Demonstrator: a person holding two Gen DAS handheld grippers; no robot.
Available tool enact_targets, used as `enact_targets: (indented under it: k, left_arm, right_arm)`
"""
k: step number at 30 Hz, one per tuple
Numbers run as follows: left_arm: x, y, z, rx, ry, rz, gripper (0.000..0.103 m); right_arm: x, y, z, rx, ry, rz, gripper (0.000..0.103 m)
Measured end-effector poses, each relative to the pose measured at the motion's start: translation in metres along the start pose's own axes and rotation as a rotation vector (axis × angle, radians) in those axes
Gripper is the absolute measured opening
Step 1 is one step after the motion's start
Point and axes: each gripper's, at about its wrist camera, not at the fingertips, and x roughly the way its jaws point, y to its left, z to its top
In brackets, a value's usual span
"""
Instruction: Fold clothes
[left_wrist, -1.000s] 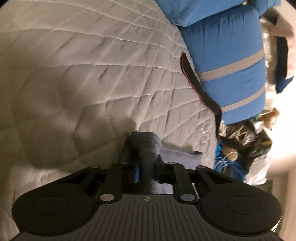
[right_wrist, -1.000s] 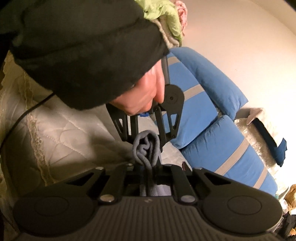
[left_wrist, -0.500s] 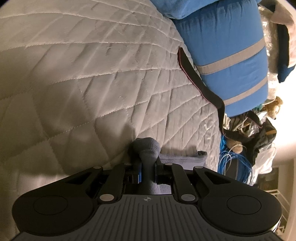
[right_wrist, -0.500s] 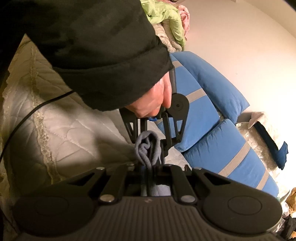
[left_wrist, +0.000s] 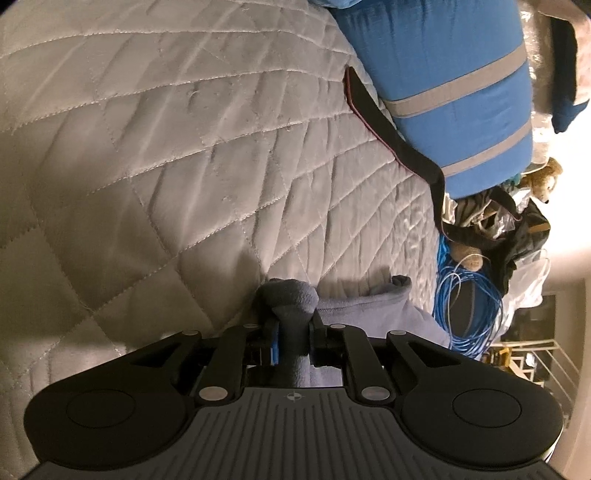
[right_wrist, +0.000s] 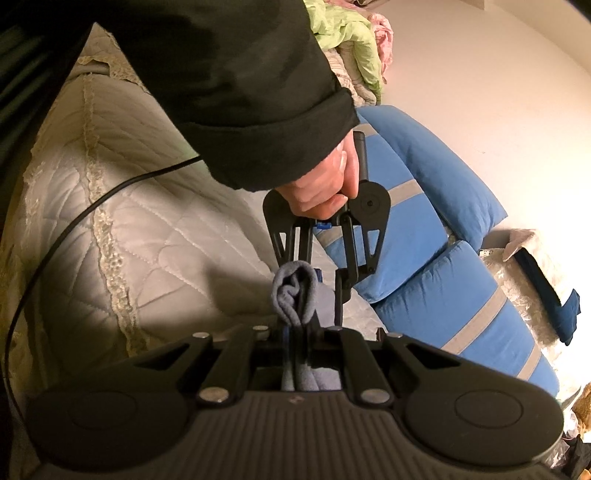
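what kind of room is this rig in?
Most likely a lived-in bedroom: a bed under a pale quilted bedspread, blue pillows with grey stripes along its edge, and clutter beside it, including a teddy bear and a coil of blue cable.

Left wrist view: rides the left gripper (left_wrist: 293, 332), tilted down, close over the quilted bedspread (left_wrist: 166, 155); blue cushion (left_wrist: 461, 85) upper right.
Right wrist view: rides the right gripper (right_wrist: 295, 332), nearly level, facing the wall (right_wrist: 480, 74).
Shared: bedspread, blue cushions, grey garment (right_wrist: 295, 291); left gripper seen just ahead.
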Motion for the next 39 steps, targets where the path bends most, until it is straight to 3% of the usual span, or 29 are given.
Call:
enact_targets:
  k: [11, 19, 21, 22, 23, 24, 26, 31, 37, 39]
  left_arm:
    - [0.001, -0.003, 0.005, 0.003, 0.014, 0.006, 0.013]
    - [-0.005, -0.009, 0.004, 0.024, -0.026, 0.006, 0.017]
    - [-0.017, -0.010, 0.005, 0.018, -0.136, 0.005, 0.031]
    - [-0.029, -0.009, 0.006, 0.004, -0.227, 0.014, 0.036]
    - [-0.041, -0.007, 0.007, -0.010, -0.311, 0.021, 0.050]
    - [-0.048, -0.006, 0.007, -0.023, -0.323, 0.000, 0.064]
    - [-0.060, -0.003, 0.006, -0.048, -0.345, -0.037, 0.069]
    - [-0.053, -0.015, -0.013, 0.020, -0.259, 0.097, 0.069]
    - [-0.042, -0.004, -0.027, -0.044, -0.176, 0.069, 0.068]
    - [-0.039, -0.001, -0.027, -0.059, -0.165, 0.068, 0.063]
  right_arm:
    - [0.000, 0.003, -0.002, -0.002, 0.008, 0.008, 0.009]
    - [-0.002, 0.004, -0.002, 0.002, 0.010, 0.024, 0.009]
    - [-0.004, 0.008, -0.004, -0.008, 0.008, 0.028, 0.009]
    - [-0.005, 0.009, -0.005, -0.008, 0.009, 0.026, 0.009]
    - [-0.005, 0.008, -0.005, -0.005, 0.009, 0.024, 0.009]
    - [-0.006, 0.008, -0.005, -0.001, 0.009, 0.021, 0.009]
    - [-0.007, 0.005, -0.003, 0.017, 0.010, 0.014, 0.009]
    - [-0.008, -0.007, 0.002, 0.080, 0.009, -0.015, 0.009]
    - [-0.011, -0.017, 0.007, 0.135, 0.004, -0.052, 0.010]
    - [-0.011, -0.016, 0.007, 0.133, 0.002, -0.055, 0.010]
